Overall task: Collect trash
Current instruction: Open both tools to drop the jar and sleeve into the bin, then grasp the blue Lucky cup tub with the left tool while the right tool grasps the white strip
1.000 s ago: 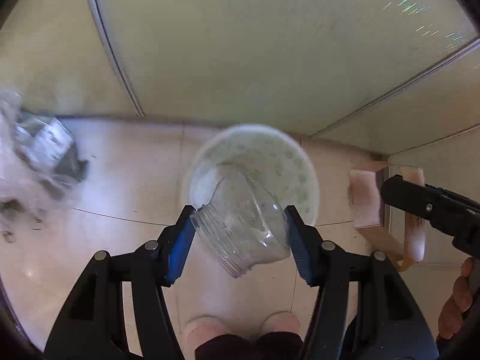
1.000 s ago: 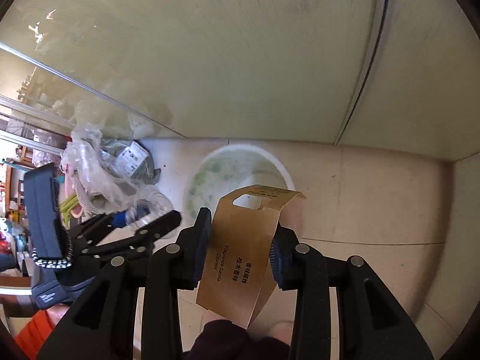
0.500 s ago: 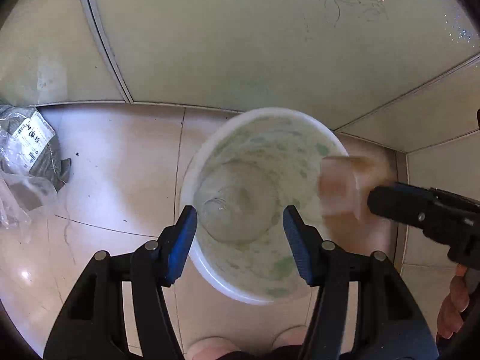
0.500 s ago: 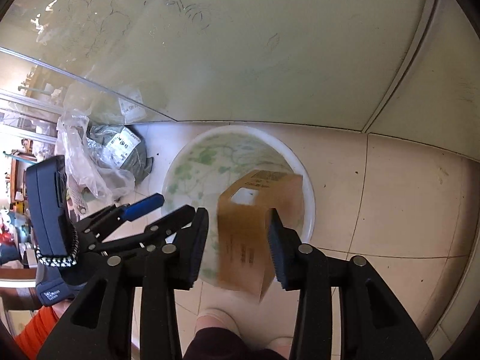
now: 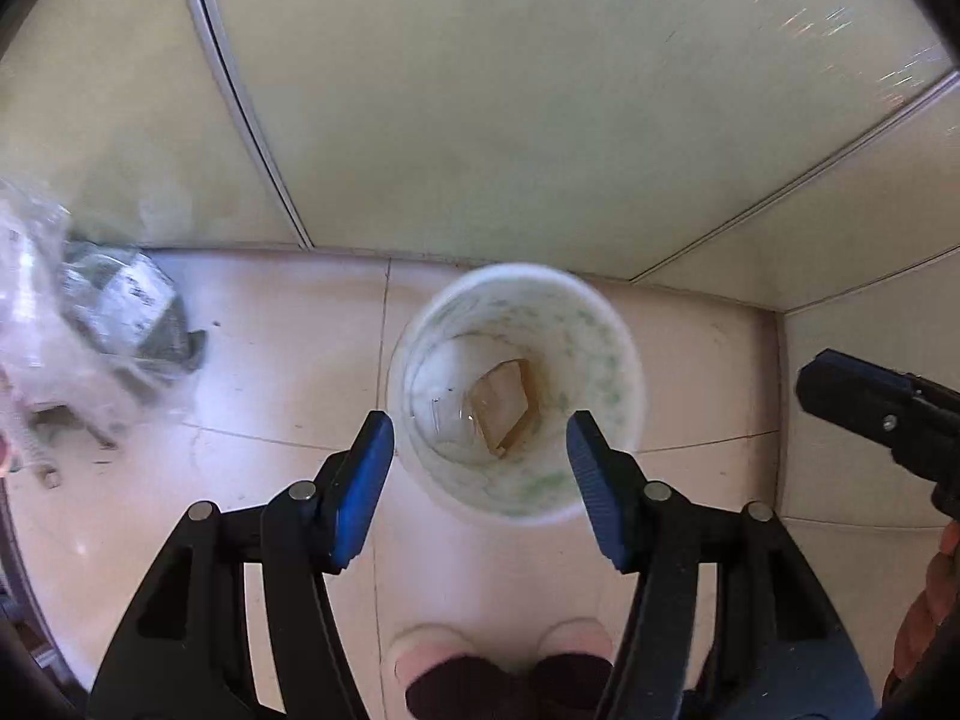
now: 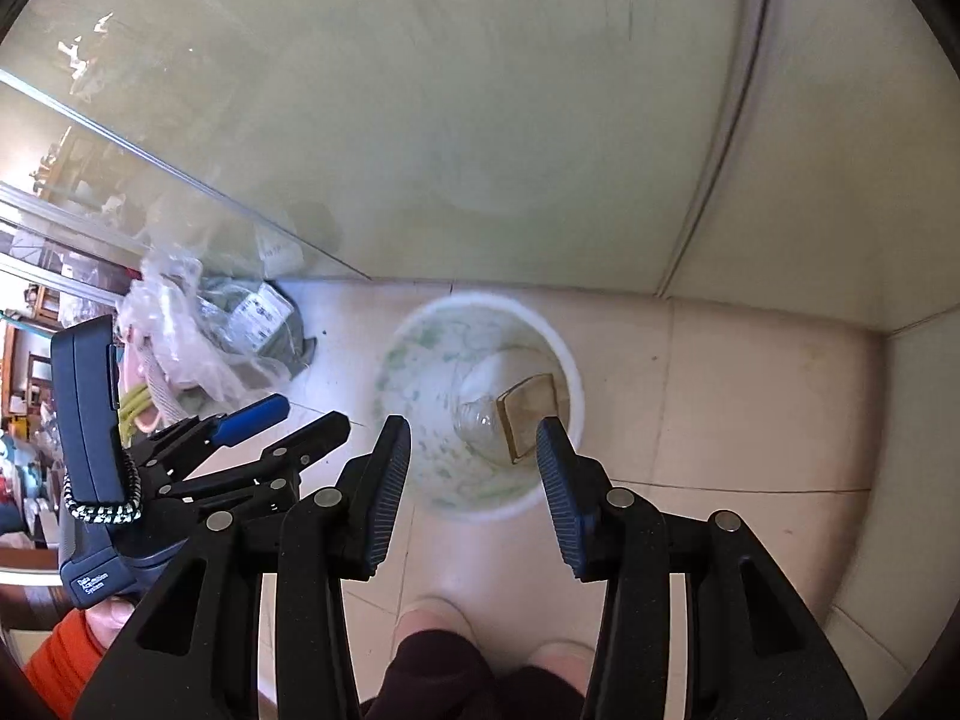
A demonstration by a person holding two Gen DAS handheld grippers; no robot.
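A white bin with green speckles (image 5: 624,372) (image 6: 420,384) stands on the tiled floor by the wall. At its bottom lie a clear plastic jar (image 5: 444,402) (image 6: 477,417) and a brown cardboard sleeve (image 5: 501,402) (image 6: 531,414). My left gripper (image 5: 480,441) hangs open above the bin with nothing between its blue pads. My right gripper (image 6: 474,438) is also open over the bin and holds nothing. From the right wrist view the left gripper (image 6: 288,414) shows at the left, held by a hand in an orange sleeve.
A heap of crumpled clear plastic and a grey labelled bag (image 5: 120,312) (image 6: 240,324) lies on the floor left of the bin. A glass panel and pale walls close off the back and right. The person's feet (image 5: 498,654) stand just before the bin.
The left gripper let go of the jar and the right gripper let go of the cardboard sleeve; both fell into the bin. Both grippers have then risen, so the bin looks smaller.
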